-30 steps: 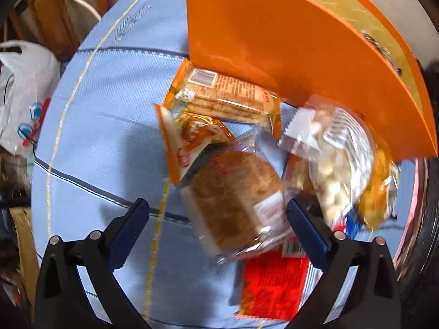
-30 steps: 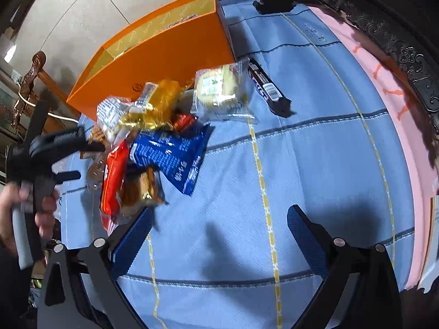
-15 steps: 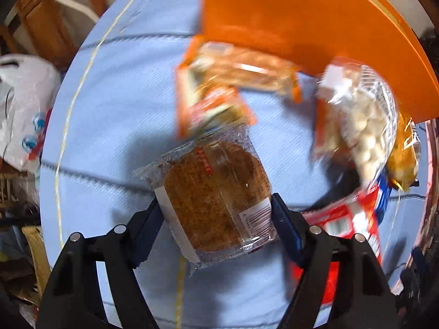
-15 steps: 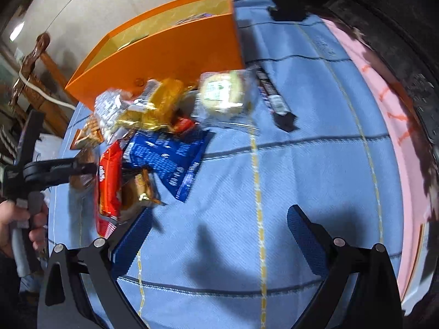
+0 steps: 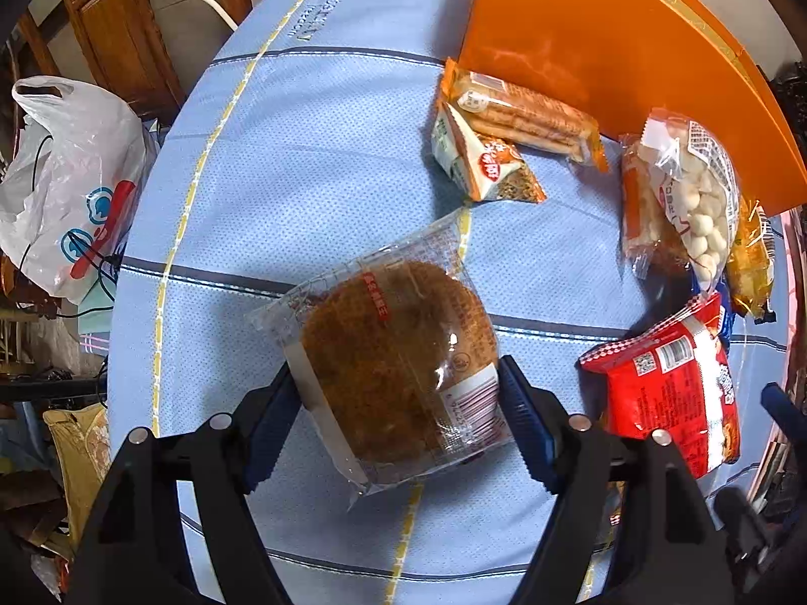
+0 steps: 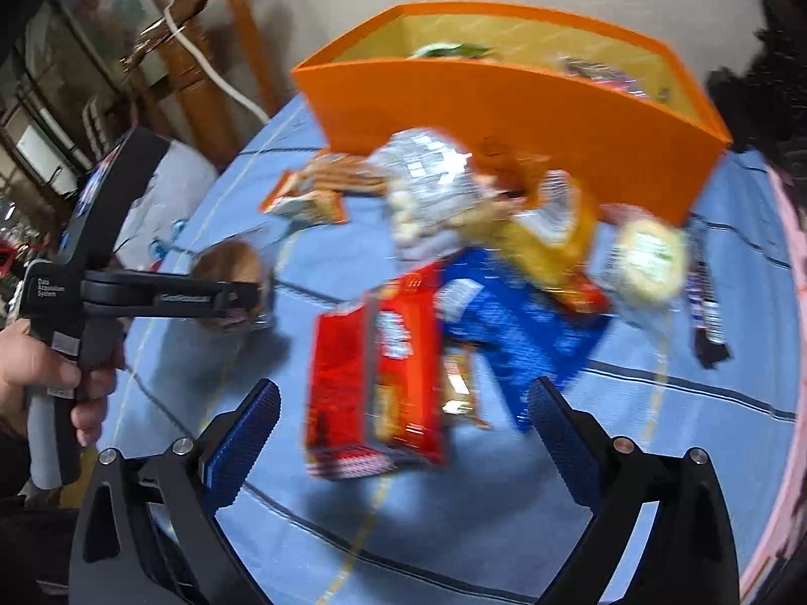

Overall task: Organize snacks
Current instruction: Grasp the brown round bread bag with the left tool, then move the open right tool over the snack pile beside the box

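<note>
My left gripper (image 5: 398, 428) is shut on a clear-wrapped brown round cake (image 5: 398, 358), held above the blue tablecloth (image 5: 302, 176); it also shows in the right wrist view (image 6: 227, 264). The orange box (image 5: 605, 50) stands at the far side, with a few snacks inside (image 6: 504, 96). Loose snacks lie in front of it: an orange biscuit pack (image 5: 524, 116), a small triangular pack (image 5: 484, 166), a bag of white balls (image 5: 691, 196), a red pack (image 6: 378, 368), a blue pack (image 6: 519, 322). My right gripper (image 6: 403, 433) is open, close over the red pack.
A white plastic bag (image 5: 65, 186) and wooden furniture (image 5: 116, 25) are off the table's left edge. A pale round cake pack (image 6: 645, 257) and a dark bar (image 6: 706, 312) lie at the right in the right wrist view. A pink edge (image 6: 787, 403) borders the table at right.
My left gripper has closed on the brown cake and drawn it back from the pile. My right gripper has moved forward toward the red pack.
</note>
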`<state>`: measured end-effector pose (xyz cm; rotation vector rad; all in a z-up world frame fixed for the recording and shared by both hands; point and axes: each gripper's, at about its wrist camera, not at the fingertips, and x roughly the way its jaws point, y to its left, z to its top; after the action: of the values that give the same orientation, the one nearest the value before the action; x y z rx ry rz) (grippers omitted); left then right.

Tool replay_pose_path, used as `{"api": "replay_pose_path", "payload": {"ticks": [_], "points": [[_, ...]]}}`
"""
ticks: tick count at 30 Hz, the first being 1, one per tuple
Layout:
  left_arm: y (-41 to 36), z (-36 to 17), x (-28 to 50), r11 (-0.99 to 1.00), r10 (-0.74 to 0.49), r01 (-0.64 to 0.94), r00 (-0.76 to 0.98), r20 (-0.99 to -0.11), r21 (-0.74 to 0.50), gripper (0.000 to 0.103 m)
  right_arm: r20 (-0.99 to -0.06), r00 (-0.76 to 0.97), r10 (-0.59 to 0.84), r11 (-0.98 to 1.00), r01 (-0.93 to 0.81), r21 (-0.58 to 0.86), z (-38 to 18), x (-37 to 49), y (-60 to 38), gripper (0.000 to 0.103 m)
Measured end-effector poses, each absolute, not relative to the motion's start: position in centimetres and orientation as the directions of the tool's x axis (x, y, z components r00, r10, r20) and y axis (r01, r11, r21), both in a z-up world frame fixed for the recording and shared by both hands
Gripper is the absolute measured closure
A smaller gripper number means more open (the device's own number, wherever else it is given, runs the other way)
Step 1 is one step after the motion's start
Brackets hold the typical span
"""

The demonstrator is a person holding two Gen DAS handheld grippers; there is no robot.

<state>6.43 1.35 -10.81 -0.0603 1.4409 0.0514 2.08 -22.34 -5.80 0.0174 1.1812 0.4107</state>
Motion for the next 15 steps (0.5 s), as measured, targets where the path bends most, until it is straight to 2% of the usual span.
{"api": "replay_pose_path", "payload": {"ticks": [3, 6, 8, 9, 10, 11, 13, 15], "points": [[1.4, -11.3, 6.3, 0.997, -0.004, -0.073, 0.113, -0.994, -0.012, 0.029, -0.905, 0.273, 0.327, 0.920, -0.312, 0.239, -7.0, 2.6, -21.4, 0.006], [2.0, -11.9, 7.2, 0.998, -0.001, -0.061, 0.108, -0.994, -0.008, 0.029, -0.911, 0.262, 0.317, 0.919, -0.322, 0.227, -7.5, 2.8, -20.7, 0.021], [2.2, -12.7, 7.0, 0.999, -0.002, -0.049, 0.097, -0.995, -0.007, 0.029, -0.919, 0.252, 0.302, 0.920, -0.330, 0.212, -7.8, 3.1, -20.1, 0.036], [2.3, -13.0, 6.9, 0.999, -0.005, -0.046, 0.089, -0.996, -0.009, 0.029, -0.924, 0.253, 0.287, 0.923, -0.330, 0.197, -8.0, 3.2, -19.8, 0.049], [2.2, -13.2, 6.3, 0.999, -0.005, -0.043, 0.087, -0.996, -0.009, 0.029, -0.927, 0.246, 0.284, 0.923, -0.331, 0.196, -8.2, 3.1, -19.8, 0.055], [2.2, -13.3, 5.9, 0.999, -0.004, -0.039, 0.090, -0.996, -0.008, 0.029, -0.926, 0.238, 0.294, 0.922, -0.326, 0.209, -8.3, 3.1, -19.8, 0.056], [1.9, -13.5, 5.8, 1.000, -0.002, -0.026, 0.092, -0.996, -0.004, 0.029, -0.920, 0.236, 0.312, 0.919, -0.319, 0.230, -8.2, 3.0, -19.9, 0.066], [1.6, -13.9, 6.2, 1.000, -0.003, -0.018, 0.091, -0.996, -0.005, 0.029, -0.912, 0.231, 0.339, 0.915, -0.307, 0.263, -7.9, 2.9, -20.2, 0.070]]}}
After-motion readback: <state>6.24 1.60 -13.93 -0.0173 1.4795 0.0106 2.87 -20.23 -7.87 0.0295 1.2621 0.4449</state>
